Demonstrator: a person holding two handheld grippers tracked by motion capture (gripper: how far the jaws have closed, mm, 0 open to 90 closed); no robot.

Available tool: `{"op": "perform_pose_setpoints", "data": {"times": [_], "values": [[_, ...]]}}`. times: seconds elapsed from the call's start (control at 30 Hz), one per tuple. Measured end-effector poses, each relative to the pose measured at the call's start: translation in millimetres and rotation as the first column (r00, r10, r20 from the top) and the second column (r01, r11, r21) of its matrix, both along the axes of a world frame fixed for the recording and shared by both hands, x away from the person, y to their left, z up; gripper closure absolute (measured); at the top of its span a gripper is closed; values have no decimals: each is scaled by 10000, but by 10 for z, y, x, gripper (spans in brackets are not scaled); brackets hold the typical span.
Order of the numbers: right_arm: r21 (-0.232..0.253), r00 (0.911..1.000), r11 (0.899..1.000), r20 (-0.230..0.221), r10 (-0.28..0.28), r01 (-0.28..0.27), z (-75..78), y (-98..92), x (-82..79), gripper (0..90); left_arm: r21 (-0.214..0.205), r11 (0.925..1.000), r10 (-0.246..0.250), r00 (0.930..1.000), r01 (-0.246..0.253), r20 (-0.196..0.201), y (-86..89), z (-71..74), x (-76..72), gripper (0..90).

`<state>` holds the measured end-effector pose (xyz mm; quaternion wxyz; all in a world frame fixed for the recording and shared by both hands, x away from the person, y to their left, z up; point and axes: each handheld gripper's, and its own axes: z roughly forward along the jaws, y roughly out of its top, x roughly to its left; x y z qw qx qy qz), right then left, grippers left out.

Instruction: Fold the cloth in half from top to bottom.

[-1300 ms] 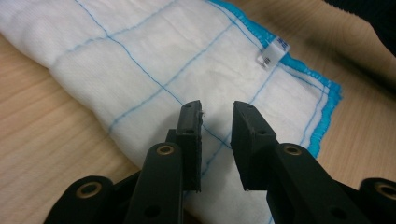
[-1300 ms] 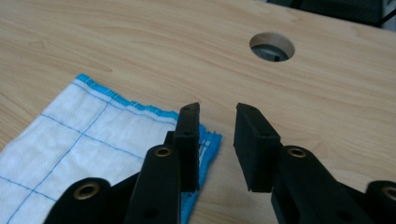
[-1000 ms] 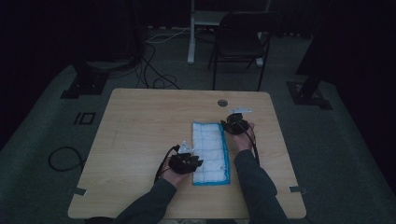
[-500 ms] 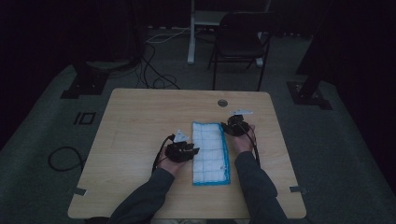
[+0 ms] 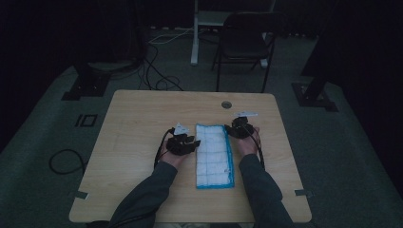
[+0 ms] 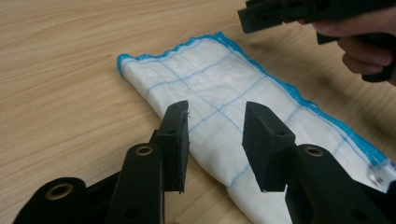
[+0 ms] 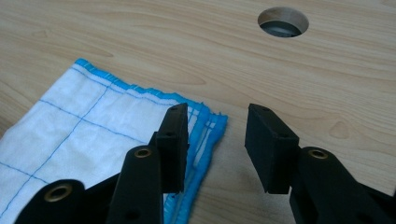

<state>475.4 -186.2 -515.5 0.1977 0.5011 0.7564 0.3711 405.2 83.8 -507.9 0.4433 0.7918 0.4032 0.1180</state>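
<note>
A folded white cloth (image 5: 215, 156) with a thin blue grid and blue edging lies flat on the wooden table (image 5: 138, 118). My left gripper (image 5: 191, 142) rests at the cloth's left edge. In the left gripper view its jaws (image 6: 217, 112) stand apart over the cloth (image 6: 205, 84) and press on nothing; they have just been opening. My right gripper (image 5: 235, 129) sits at the cloth's far right corner. Its jaws (image 7: 218, 114) have also just been opening, with the blue-edged corner (image 7: 205, 121) lying beneath them and nothing gripped.
A round cable hole (image 5: 226, 104) is in the table just beyond the right gripper, also seen as a hole (image 7: 283, 22) in the right gripper view. A dark chair (image 5: 244, 45) and floor cables (image 5: 157, 78) lie beyond the table.
The left hand has moved away from the cloth's near end, farther up along its left edge. The right hand has stayed put at the far corner.
</note>
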Motion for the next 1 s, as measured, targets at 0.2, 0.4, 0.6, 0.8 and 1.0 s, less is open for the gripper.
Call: {"op": "perform_pose_setpoints", "data": {"times": [0.2,0.4,0.6,0.8,1.0], "values": [[-16,9999,10000,-106,64,-65,-22,7,4,589,37,9999,156,9999,-156,4,1,-4,101,611],[21,9998,10000,-168,79,-79,-44,15,6,585,80,9994,347,9994,-347,-11,-16,-18,201,610],[109,9995,9999,-292,100,-97,-87,50,6,572,157,9970,768,9967,-764,-265,-28,-90,327,610],[79,9988,10000,-486,-10,13,-141,102,32,544,303,9937,1101,9913,-1082,-718,-68,-175,480,607],[-29,9967,9998,-779,-215,214,-214,132,59,527,589,9891,1408,9844,-1351,-1057,-128,-251,584,593]]}}
